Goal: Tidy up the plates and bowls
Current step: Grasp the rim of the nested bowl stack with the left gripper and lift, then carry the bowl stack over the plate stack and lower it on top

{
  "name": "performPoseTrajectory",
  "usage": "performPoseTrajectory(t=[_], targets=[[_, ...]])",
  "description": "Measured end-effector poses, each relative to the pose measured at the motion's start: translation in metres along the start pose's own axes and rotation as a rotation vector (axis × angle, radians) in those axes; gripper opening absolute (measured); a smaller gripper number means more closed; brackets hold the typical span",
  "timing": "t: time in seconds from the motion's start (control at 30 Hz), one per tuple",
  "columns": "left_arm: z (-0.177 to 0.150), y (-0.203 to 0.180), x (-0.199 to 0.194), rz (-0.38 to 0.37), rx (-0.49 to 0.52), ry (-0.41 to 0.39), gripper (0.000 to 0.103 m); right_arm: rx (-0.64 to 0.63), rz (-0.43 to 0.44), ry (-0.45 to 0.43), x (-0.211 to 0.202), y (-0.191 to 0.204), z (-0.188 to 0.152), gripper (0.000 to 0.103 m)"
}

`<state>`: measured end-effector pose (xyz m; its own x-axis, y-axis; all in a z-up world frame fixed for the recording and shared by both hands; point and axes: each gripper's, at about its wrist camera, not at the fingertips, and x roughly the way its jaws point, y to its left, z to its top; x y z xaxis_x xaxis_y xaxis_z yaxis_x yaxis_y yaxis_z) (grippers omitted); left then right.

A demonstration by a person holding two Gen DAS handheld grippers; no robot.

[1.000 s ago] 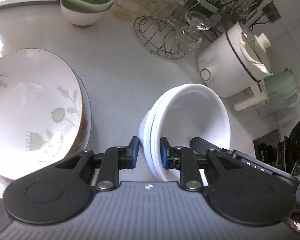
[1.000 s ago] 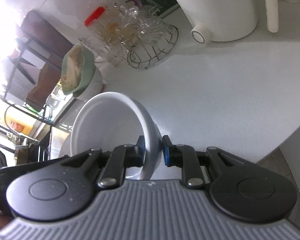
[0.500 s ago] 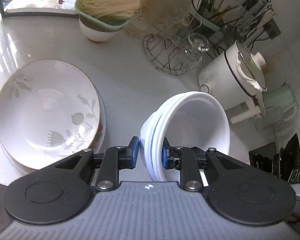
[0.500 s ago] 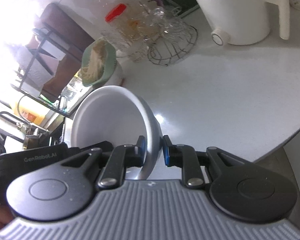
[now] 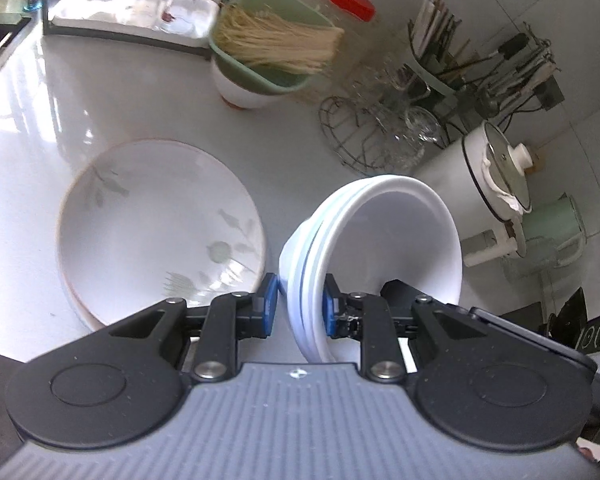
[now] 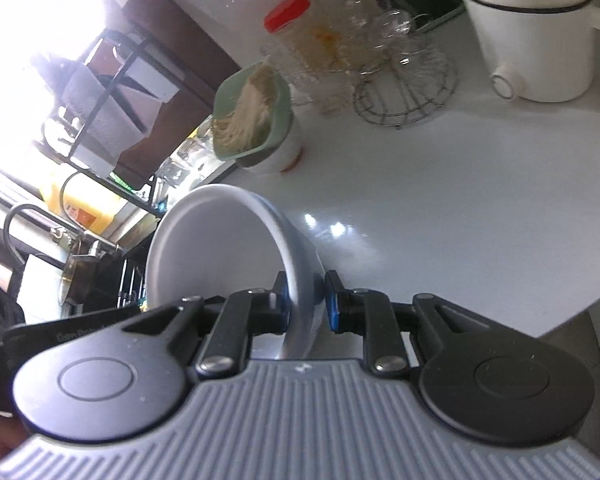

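Note:
A nested stack of white bowls (image 5: 380,240) hangs tilted above the counter, mouth turned to the right in the left wrist view. My left gripper (image 5: 302,304) is shut on the stack's near rim, one blue pad outside and one inside. In the right wrist view the same white bowls (image 6: 220,248) open to the left, and my right gripper (image 6: 306,300) is shut on their rim. The right gripper's black body (image 5: 500,328) shows beside the bowls. A stack of leaf-patterned plates (image 5: 160,232) lies on the white counter (image 5: 280,148) to the left, apart from the bowls.
At the back stand a green colander of noodles (image 5: 268,52) on a white bowl, a red-lidded jar (image 5: 350,0), a wire rack of glasses (image 5: 380,132), a white electric pot (image 5: 496,176) and a green kettle (image 5: 552,228). The counter's edge (image 6: 560,320) runs at the lower right.
Both grippers have risen with the bowl stack held between them. The counter, the plates and the back items now look smaller and farther, and more of the back shelf shows.

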<state>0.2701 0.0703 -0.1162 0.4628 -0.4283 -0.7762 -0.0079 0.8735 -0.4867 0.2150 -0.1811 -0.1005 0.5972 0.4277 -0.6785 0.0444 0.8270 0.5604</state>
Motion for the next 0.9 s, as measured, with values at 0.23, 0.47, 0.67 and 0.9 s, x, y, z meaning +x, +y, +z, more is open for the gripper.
performPoseTrajectory(t=[0.23,0.47,0.67,0.9], targets=[[0.020,0.038,-0.015,0.005,-0.018,-0.030,0.027,-0.018,0.016,0.063,0.029,0.032,-0.001,0.021],[0.035,0.074,-0.019,0.008,-0.042,-0.044,0.027,-0.075,0.009,0.107,0.060,0.060,0.000,0.021],[0.037,0.098,0.006,-0.005,-0.059,0.013,0.027,-0.114,-0.060,0.159,0.086,0.064,0.001,0.021],[0.040,0.120,0.032,0.000,-0.062,0.066,0.027,-0.044,-0.104,0.237,0.115,0.053,-0.011,0.021]])
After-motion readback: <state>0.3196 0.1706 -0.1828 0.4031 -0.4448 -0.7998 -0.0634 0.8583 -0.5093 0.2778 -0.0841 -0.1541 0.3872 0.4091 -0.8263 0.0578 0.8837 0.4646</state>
